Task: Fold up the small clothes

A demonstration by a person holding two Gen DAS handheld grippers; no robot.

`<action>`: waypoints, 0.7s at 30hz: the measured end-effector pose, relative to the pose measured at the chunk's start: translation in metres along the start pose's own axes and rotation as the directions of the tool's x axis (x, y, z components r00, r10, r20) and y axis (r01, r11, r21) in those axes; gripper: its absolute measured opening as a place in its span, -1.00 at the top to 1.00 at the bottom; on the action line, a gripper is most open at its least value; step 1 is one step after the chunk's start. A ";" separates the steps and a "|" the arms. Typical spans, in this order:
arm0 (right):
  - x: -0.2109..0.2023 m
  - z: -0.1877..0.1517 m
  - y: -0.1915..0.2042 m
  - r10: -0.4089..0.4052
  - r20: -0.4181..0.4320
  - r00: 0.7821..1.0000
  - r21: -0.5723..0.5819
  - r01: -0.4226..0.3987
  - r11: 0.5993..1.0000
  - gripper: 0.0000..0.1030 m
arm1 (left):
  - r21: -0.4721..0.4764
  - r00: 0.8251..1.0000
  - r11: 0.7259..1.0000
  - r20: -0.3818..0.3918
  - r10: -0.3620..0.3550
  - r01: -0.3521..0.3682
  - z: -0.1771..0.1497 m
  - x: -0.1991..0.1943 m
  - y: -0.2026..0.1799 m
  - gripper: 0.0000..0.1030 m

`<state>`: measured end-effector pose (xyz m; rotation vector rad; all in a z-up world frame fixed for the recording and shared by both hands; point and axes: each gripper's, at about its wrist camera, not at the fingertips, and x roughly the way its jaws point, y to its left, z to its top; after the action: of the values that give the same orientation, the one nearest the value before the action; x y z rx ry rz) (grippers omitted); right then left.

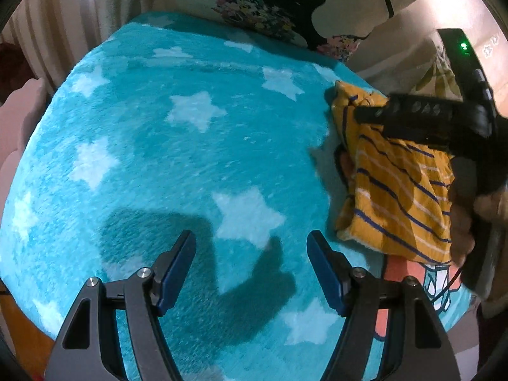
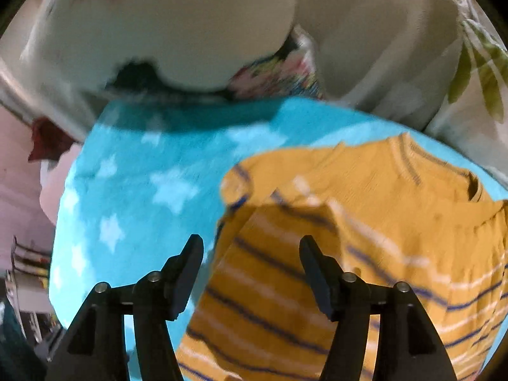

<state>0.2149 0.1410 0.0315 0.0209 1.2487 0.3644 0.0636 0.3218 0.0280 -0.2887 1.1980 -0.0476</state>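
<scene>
Both the left gripper (image 1: 250,247) and right gripper (image 2: 250,254) gape empty over a fluffy star-patterned blanket (image 1: 158,146) bearing a folded, striped mustard knit top (image 2: 365,238).

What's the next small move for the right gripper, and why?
Probably lower the right gripper onto the yellow striped shirt and close on its near edge: its jaws stand open above the fabric, nothing between them, and the shirt lies rumpled on the blue star blanket.

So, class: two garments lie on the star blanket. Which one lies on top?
The mustard striped top; it overlaps the orange printed garment, which peeks out beneath its hem.
</scene>
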 end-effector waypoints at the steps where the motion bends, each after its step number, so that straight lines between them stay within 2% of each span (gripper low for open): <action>1: 0.003 -0.003 0.004 -0.014 -0.007 1.000 -0.009 0.014 1.000 -0.34 | 0.004 1.000 1.000 -0.003 -0.001 0.001 0.000 0.001 -0.001 -0.39; 7: 0.028 -0.009 0.022 -0.114 -0.031 0.993 -0.088 0.111 0.990 -0.54 | 0.002 1.000 1.000 -0.015 0.001 -0.001 0.001 0.005 0.001 -0.39; 12: 0.044 -0.014 0.039 -0.270 -0.016 0.963 -0.182 0.263 0.948 -0.53 | -0.032 1.000 0.999 -0.024 -0.018 0.017 0.002 0.006 0.013 -0.39; 15: 0.044 -0.019 0.045 -0.298 0.020 0.954 -0.187 0.296 0.937 -0.48 | -0.055 0.999 0.998 -0.027 -0.029 0.028 0.001 0.005 0.020 -0.39; 17: 0.043 -0.021 0.044 -0.310 0.031 0.950 -0.167 0.310 0.936 -0.33 | -0.067 0.999 0.997 -0.031 -0.038 0.036 0.001 0.005 0.024 -0.39; 19: 0.039 -0.024 0.040 -0.338 0.047 0.940 -0.153 0.341 0.928 0.08 | -0.076 0.998 0.996 -0.038 -0.043 0.040 0.000 0.006 0.025 -0.39; 21: 0.032 -0.026 0.034 -0.330 0.066 0.942 -0.143 0.336 0.931 0.33 | -0.077 0.998 0.996 -0.045 -0.042 0.038 -0.002 0.007 0.026 -0.39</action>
<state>0.1903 0.1771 0.0002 -0.3112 1.1560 0.1617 0.0613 0.3449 0.0149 -0.3801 1.2416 -0.0437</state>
